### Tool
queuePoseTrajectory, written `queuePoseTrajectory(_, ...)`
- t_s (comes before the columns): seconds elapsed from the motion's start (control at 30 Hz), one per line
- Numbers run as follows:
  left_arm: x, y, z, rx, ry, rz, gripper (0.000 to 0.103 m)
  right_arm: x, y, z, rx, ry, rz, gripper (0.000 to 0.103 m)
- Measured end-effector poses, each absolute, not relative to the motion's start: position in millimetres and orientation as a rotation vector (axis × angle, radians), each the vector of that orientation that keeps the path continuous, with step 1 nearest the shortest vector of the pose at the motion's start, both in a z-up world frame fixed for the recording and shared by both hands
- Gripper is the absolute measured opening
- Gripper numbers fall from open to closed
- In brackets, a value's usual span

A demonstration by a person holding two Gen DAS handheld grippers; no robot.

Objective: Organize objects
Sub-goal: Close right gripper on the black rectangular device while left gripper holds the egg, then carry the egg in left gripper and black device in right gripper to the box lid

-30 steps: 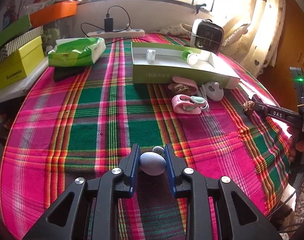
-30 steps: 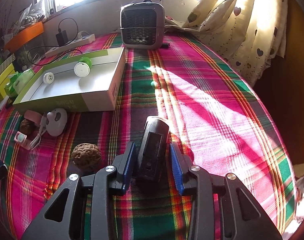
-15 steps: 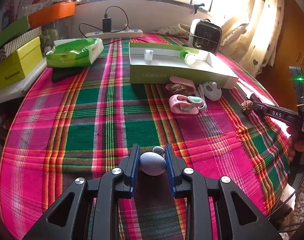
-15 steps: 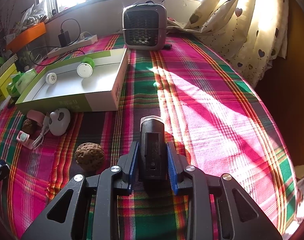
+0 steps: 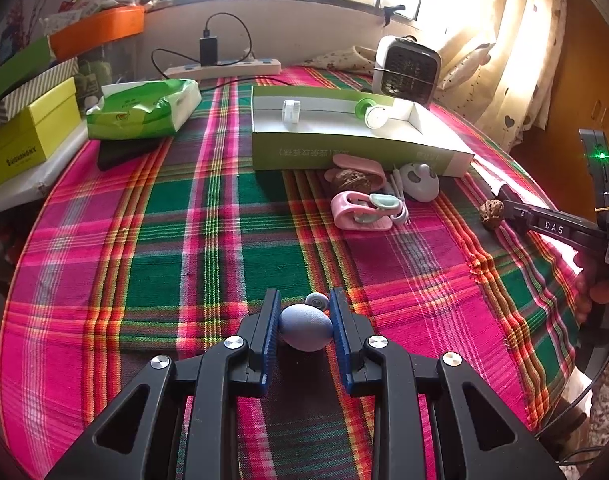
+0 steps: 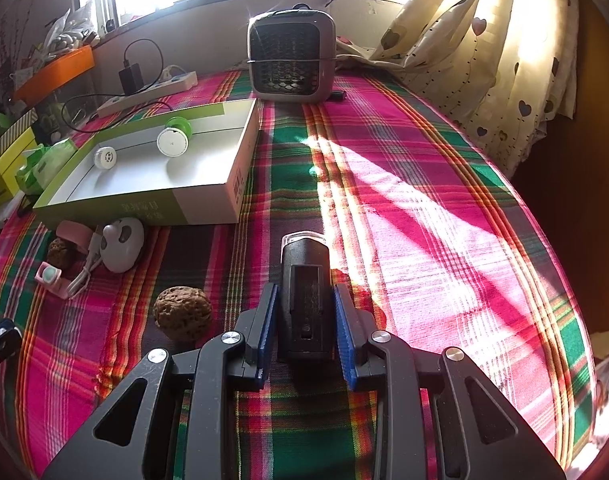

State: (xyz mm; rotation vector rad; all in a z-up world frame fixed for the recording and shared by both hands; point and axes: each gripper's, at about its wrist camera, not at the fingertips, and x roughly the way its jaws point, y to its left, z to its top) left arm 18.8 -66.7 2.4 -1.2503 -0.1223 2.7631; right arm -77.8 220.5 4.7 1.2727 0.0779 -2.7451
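My left gripper is shut on a pale blue egg-shaped object just above the plaid cloth; a small round grey piece sits just beyond it. My right gripper is shut on a black box-shaped device with a clear front lens. An open green and white box holds a white disc and a green and white spool. The box also shows in the left wrist view. A brown walnut lies left of my right gripper.
Pink clips, a second walnut and a white panda-shaped item lie in front of the box. A small heater, a power strip, a green tissue pack and stacked boxes line the far and left sides.
My right gripper closed on the black device and straightened it. The left gripper kept hold of the blue egg and rose slightly.
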Motion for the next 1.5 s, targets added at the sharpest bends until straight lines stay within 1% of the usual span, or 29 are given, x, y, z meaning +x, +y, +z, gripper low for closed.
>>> queuePoseTrajectory(0.93, -15.4, -52.4, 41.4, -1.144, -0.100, 2.771, 0.023, -80.2, 217.2, 36.2, 1.190, 0.003, -2.703, 0.028)
queuePoseTrajectory(1.07, -27.2, -49.0, 48.7, -1.135, -0.094, 2.765, 0.023, -84.6, 216.0, 42.0, 1.184, -0.013, -2.684, 0.028)
queuePoseTrajectory(1.5, -80.5, -43.6, 68.0, -1.108, -0.100, 2.752, 0.023, -113.6, 189.7, 59.1, 1.164, 0.025, -2.630, 0.028)
